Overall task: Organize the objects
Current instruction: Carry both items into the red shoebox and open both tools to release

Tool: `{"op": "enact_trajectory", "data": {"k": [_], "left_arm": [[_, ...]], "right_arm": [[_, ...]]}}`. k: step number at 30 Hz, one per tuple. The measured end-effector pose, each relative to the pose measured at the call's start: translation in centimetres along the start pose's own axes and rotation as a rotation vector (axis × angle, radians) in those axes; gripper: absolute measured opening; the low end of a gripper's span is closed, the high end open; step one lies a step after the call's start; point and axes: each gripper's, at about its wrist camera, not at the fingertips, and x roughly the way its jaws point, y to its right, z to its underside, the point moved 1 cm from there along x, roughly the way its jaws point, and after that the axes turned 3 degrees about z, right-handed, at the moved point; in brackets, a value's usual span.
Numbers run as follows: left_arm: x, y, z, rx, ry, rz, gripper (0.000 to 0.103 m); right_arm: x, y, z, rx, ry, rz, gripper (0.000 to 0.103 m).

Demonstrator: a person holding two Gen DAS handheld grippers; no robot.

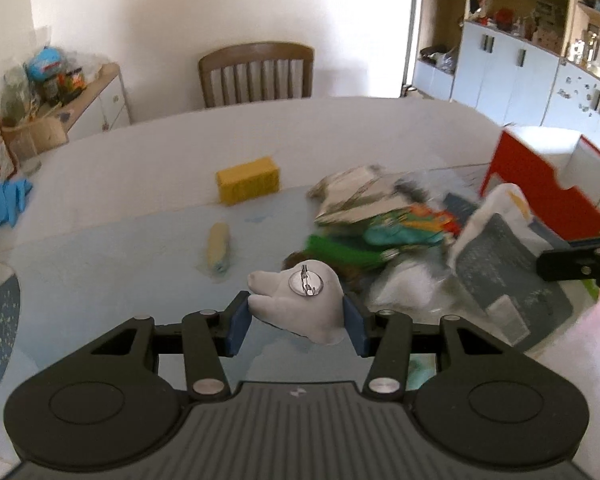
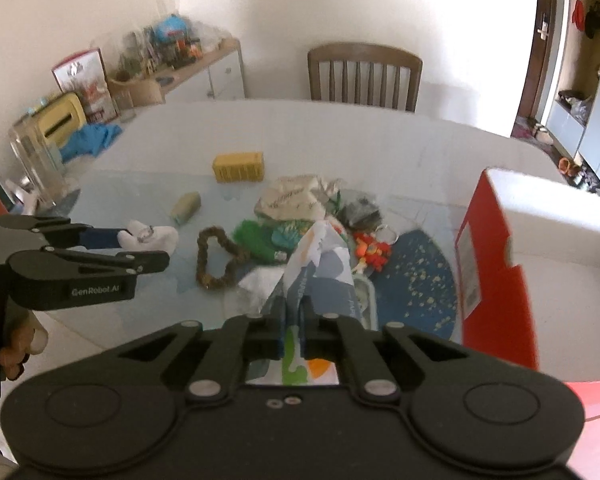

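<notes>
Both tongs are loaded: left tongs [image 1: 296, 322] grip a white tooth-shaped brooch [image 1: 300, 300], right tongs [image 2: 293, 334] pinch a printed pouch [image 2: 320, 264].

Left wrist view: closest in, the blue pads [image 1: 236, 328] clamp the brooch from both sides, its round metal pin back facing up, lifted above the pale tabletop [image 1: 120, 248]. Beyond it lie a small yellowish roll [image 1: 219, 252] and, farther back, a yellow sponge block [image 1: 249, 185]; to the right sits a blurred heap of clutter [image 1: 380, 224], with a red box [image 1: 540, 184] at the far right. Right wrist view: closest in, the tongs are shut tight on the pouch's lower edge, the pouch rising over the heap. A brown braided ring [image 2: 216, 260] lies flat left of it. The red box [image 2: 496, 272] stands open at right. The left tongs [image 2: 148, 246] hold the brooch [image 2: 150, 236] at the left, clear of the heap.
</notes>
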Motion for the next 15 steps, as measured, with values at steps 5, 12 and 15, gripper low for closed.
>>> {"op": "enact_trajectory", "data": {"k": [5, 12, 15], "left_arm": [[-1.8, 3.4, -1.7, 0.019, 0.021, 0.017, 0.049], [-3.1, 9.2, -4.0, 0.047, 0.044, 0.053, 0.049], [-2.9, 11.8, -5.1, 0.060, 0.049, 0.077, 0.049]], "right_arm": [[-2.4, 2.3, -0.7, 0.009, 0.053, -0.028, 0.004], [-5.3, 6.6, -1.4, 0.006, 0.107, -0.031, 0.004], [-6.2, 8.8, -1.3, 0.015, 0.120, -0.023, 0.004]]}}
